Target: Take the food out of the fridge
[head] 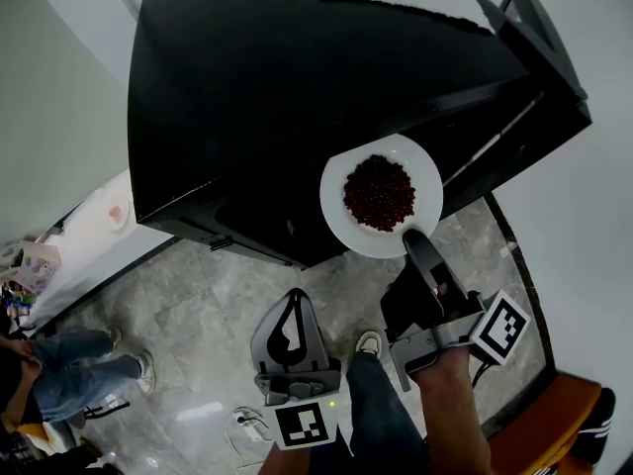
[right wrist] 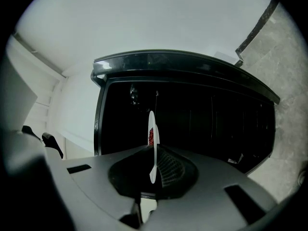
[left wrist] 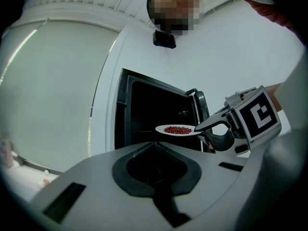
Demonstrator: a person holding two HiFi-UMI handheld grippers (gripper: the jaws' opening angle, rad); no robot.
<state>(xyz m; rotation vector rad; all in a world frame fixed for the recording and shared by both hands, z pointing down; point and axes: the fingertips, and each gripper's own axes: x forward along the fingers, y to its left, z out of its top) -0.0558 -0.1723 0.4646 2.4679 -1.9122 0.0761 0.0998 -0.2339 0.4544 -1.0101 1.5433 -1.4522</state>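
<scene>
Food here means a heap of red beans [head: 379, 192] on a white plate [head: 333, 204]. The plate sits level in the air at the mouth of the black fridge [head: 257, 97], whose door [head: 539, 62] stands open to the right. The right gripper [head: 416, 238] has it: its fingers are closed on the near rim, the plate showing edge-on [right wrist: 152, 143] between them in that gripper's own view. The left gripper [head: 294, 301] hangs low and nearer the person, fingers together with nothing in them, well apart from the plate.

To my eye this is the carrying-out step, with the plate at or just clear of the opening; I cannot tell exactly how far clear. The next move calls for drawing the plate back level, since a one-sided hold on the rim could let it tip and spill the beans. It then needs a place to land, perhaps the pale bench [head: 104, 221] left of the fridge. The free left gripper looks suited to shutting the door.
</scene>
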